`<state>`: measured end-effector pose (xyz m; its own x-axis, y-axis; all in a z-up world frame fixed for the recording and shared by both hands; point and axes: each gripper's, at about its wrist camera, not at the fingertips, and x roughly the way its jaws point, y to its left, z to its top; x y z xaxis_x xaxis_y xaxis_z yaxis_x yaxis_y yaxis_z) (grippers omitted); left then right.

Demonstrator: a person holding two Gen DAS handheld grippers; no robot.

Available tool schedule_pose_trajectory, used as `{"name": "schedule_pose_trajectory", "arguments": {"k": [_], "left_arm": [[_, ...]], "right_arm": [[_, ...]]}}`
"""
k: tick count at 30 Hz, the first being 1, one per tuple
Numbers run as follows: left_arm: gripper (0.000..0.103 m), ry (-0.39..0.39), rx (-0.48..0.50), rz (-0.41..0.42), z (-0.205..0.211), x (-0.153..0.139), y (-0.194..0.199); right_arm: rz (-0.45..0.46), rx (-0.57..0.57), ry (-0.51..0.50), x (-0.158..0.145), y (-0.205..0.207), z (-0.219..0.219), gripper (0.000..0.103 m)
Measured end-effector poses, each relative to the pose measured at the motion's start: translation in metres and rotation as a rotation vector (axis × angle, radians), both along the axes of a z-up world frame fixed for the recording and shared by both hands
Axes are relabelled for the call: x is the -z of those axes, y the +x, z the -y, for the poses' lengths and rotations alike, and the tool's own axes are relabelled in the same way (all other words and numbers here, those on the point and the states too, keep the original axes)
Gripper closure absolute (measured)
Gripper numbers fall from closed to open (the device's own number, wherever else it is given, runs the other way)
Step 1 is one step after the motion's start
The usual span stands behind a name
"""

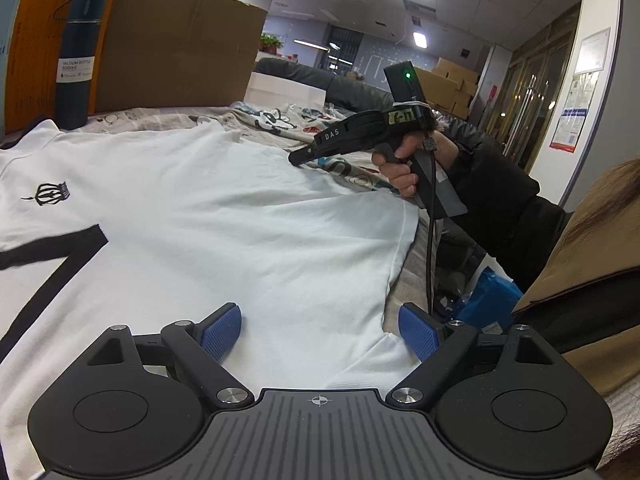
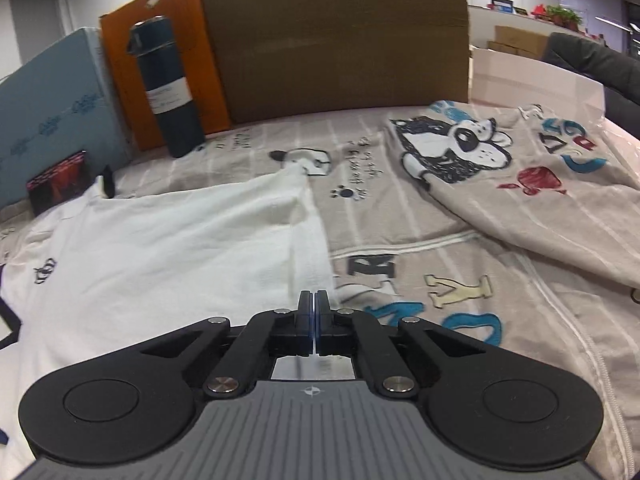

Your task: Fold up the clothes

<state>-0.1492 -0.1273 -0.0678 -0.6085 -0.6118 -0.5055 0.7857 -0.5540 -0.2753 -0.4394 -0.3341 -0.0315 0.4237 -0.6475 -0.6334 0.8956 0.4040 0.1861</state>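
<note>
Shirt: the white shirt (image 1: 192, 216) lay flat on the printed sheet (image 2: 460, 240) over the table, chest logo (image 1: 47, 194) up, a black stripe (image 1: 60, 256) across its front.
Long axis: in the left wrist view it ran from the collar end at far left toward the hem at near right; the sleeve (image 2: 296, 184) reached out toward the big cardboard box (image 2: 340, 40).
Left gripper: the left gripper (image 1: 320, 332) hung low over the hem corner, blue fingers (image 1: 222, 330) spread wide, cloth below them and nothing pinched.
Right gripper: the right gripper (image 2: 314, 304) sat right at the shirt's side edge, fingers (image 2: 305, 308) pressed together. Whether any cloth was caught there, I couldn't tell.
Right hand: seen from the left wrist, the hand (image 1: 400, 168) gripped the handle, black sleeve (image 1: 492, 196) behind it, and the tool's nose met the far shirt edge.
Edges: the hem (image 1: 400, 256) ended close to the table's near-right edge.
Open room: bare sheet lay just right of the shirt, up to the grey cartoon-dog garment (image 2: 520, 184).
Back boundary: a dark bottle (image 2: 168, 88), an orange box (image 2: 120, 80) and the cardboard box stood along the far side, well apart from the shirt body.
</note>
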Motion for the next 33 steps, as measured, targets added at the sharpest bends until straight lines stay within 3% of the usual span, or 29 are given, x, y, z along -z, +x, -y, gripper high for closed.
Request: {"name": "schedule_pose_trajectory", "arguments": {"k": [5, 6, 7, 8, 9, 12, 14, 17, 21, 25, 29, 33], "left_arm": [[0.015, -0.008, -0.001, 0.007, -0.001, 0.000, -0.001], [0.015, -0.013, -0.002, 0.009, -0.001, 0.000, -0.001], [0.015, -0.020, -0.006, 0.005, -0.002, -0.001, 0.000], [0.015, -0.029, -0.009, -0.002, -0.004, -0.002, 0.001], [0.015, -0.047, -0.015, -0.016, -0.006, -0.004, 0.003], [0.015, -0.146, -0.080, -0.037, -0.022, -0.017, 0.011], [0.010, -0.209, -0.135, -0.031, -0.038, -0.025, 0.017], [0.000, -0.298, -0.212, 0.013, -0.073, -0.031, 0.026], [0.000, -0.397, -0.322, 0.090, -0.121, -0.026, 0.034], [0.000, -0.512, -0.484, 0.063, -0.159, -0.018, 0.041], [0.000, -0.517, -0.506, 0.070, -0.171, -0.018, 0.045], [0.000, -0.498, -0.462, 0.064, -0.169, -0.018, 0.040]], "right_arm": [[0.074, -0.011, -0.043, -0.009, -0.016, -0.021, 0.099], [0.075, -0.017, -0.070, -0.014, -0.018, -0.031, 0.093], [0.069, -0.026, -0.103, -0.019, -0.021, -0.042, 0.086], [0.063, -0.038, -0.140, -0.023, -0.023, -0.055, 0.062], [0.058, -0.053, -0.184, -0.026, -0.025, -0.068, 0.049], [0.044, -0.155, -0.289, -0.033, -0.025, -0.110, 0.041], [0.037, -0.256, -0.330, -0.033, -0.022, -0.136, 0.018], [0.019, -0.433, -0.362, -0.028, -0.013, -0.171, 0.016], [-0.005, -0.663, -0.366, -0.018, 0.008, -0.200, 0.016], [-0.021, -0.825, -0.365, -0.011, 0.023, -0.219, 0.016], [-0.118, -0.899, -0.407, -0.008, 0.025, -0.239, 0.016], [-0.237, -0.967, -0.454, 0.005, 0.028, -0.256, 0.016]]}}
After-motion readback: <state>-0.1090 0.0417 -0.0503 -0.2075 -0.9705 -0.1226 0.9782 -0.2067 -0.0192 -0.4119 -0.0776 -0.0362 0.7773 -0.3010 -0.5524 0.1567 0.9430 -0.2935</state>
